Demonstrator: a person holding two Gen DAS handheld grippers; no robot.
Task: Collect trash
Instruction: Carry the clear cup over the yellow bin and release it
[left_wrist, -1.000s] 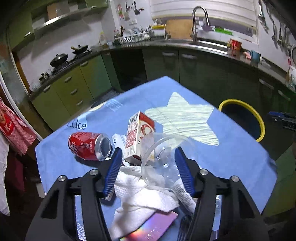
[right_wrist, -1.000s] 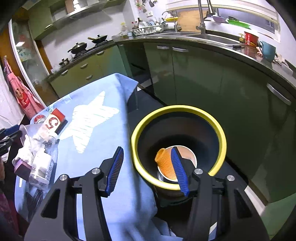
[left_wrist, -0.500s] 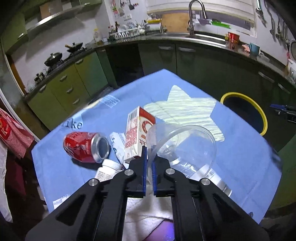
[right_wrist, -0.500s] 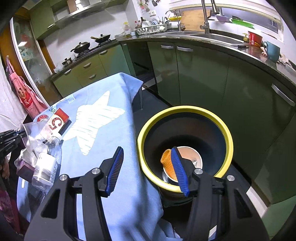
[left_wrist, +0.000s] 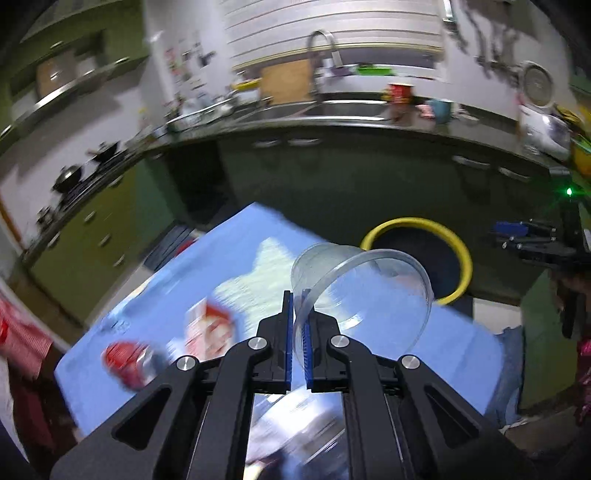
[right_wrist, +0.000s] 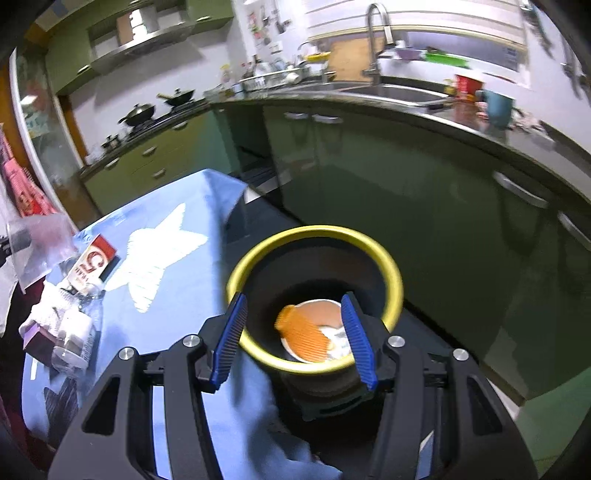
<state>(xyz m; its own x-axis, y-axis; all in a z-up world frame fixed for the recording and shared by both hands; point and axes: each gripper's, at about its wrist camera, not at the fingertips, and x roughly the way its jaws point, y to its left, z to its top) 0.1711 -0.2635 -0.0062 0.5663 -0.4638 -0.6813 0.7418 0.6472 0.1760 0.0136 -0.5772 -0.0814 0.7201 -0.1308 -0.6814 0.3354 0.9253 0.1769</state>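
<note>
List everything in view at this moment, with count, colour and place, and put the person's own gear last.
Plastic cup: one, clear, rim pinched in left gripper, lifted above table.
Bin: one, black with yellow rim, on floor beside table.
Paper bowl: one, white and brown, inside bin.
Orange item: one, ribbed, inside bin.
Carton: one, red and white, on table.
Can: one, red, on table, blurred.
Bottle: one, clear, lying on table.
Tablecloth: one, blue with pale star.
Left gripper: black, blue fingers, shut on cup.
Right gripper: fingers apart, above bin, empty.
</note>
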